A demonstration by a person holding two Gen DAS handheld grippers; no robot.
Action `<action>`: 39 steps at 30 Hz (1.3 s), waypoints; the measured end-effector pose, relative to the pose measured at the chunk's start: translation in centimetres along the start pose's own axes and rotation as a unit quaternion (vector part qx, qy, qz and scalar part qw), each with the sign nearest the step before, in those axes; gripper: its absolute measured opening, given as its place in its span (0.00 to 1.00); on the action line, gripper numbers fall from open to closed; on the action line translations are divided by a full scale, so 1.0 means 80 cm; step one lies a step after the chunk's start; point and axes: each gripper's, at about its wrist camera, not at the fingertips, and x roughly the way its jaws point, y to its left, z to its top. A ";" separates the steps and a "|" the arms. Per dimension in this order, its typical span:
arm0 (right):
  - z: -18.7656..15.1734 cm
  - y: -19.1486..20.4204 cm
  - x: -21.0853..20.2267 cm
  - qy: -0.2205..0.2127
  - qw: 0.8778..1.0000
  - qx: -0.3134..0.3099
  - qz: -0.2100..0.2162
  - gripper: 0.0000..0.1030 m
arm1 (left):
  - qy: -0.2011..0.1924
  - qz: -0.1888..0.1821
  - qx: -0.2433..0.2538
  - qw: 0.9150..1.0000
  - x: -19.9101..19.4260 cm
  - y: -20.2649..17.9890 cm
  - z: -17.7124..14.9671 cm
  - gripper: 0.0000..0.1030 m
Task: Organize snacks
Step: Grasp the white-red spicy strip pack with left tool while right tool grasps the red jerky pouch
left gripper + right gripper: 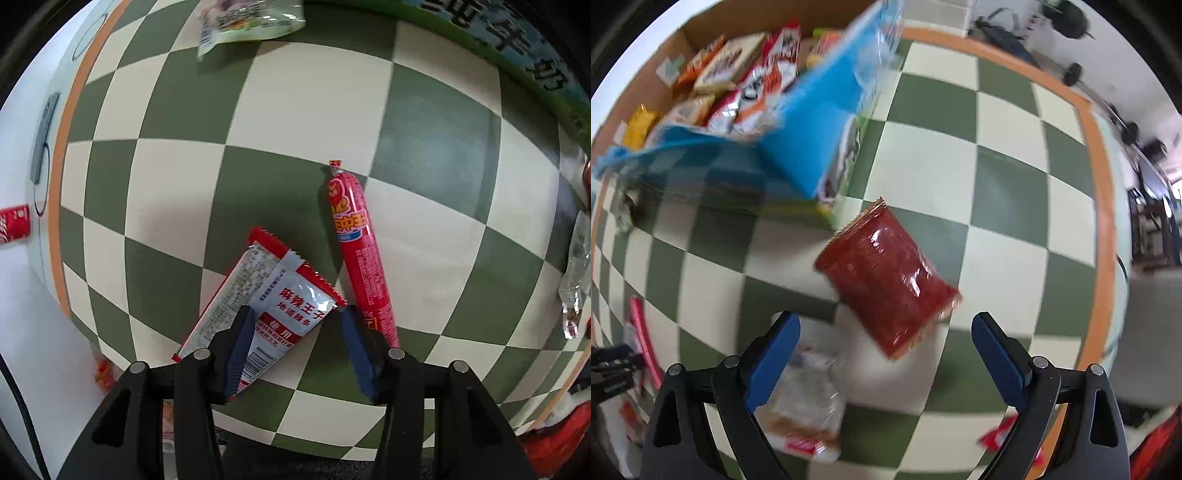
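Observation:
A silver and red snack packet (291, 299) lies on the green and cream checkered mat (295, 110). My left gripper (297, 314) points down with its blue pads against the packet's two sides, shut on it. A red sausage stick (360, 254) lies just right of it, beside the right finger. In the right wrist view, which is blurred by motion, my right gripper (884, 317) hangs open and wide above the mat. A dark red crinkled packet (886, 277) lies just ahead of its fingertips, untouched.
A cardboard box (683, 48) of several snacks stands at the upper left, with a blue carton (820, 118) leaning by it. A clear bagged snack (809, 402) lies under the right gripper's left finger. A pale green packet (247, 22), a clear wrapper (576, 273) and a red can (14, 225) lie at the edges.

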 end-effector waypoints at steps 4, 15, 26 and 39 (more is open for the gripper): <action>0.016 0.003 0.023 0.003 0.999 -0.049 -0.003 0.93 | 0.002 0.002 0.001 1.000 0.002 -0.018 -0.002 0.46; 0.032 -0.029 0.038 0.060 0.998 0.015 0.020 0.72 | 0.007 -0.015 0.014 1.000 0.007 0.016 0.024 0.46; -0.022 -0.044 0.026 0.115 0.983 0.109 0.091 0.65 | 0.006 -0.009 0.080 0.997 -0.005 0.062 -0.001 0.46; -0.070 0.086 -0.043 0.093 0.979 0.063 0.170 0.65 | -0.004 0.038 0.189 0.981 0.029 0.071 -0.022 0.52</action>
